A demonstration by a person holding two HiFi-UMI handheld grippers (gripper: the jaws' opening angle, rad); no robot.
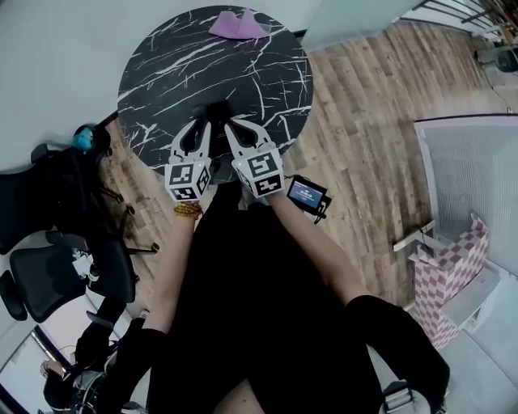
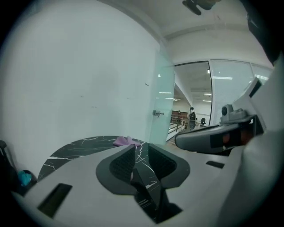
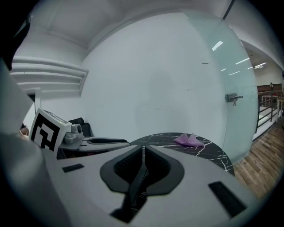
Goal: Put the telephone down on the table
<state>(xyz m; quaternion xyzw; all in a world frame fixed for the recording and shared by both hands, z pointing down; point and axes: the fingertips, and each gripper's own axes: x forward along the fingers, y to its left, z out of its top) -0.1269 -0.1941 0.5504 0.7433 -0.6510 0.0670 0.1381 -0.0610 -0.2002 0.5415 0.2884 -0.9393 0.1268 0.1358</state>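
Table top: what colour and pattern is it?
The table top is black with white veins; head view shows it best.

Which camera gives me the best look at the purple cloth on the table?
The head view: it shows the whole purple cloth from above, lying at the far edge of the table. In the left gripper view the cloth is small and side-on; the right gripper view shows it likewise.

We log: purple cloth (image 1: 236, 24) at worktop (image 1: 162, 73) far edge | black chairs (image 1: 48, 271) on wood floor (image 1: 364, 97), left | pink checkered box (image 1: 453, 271), right
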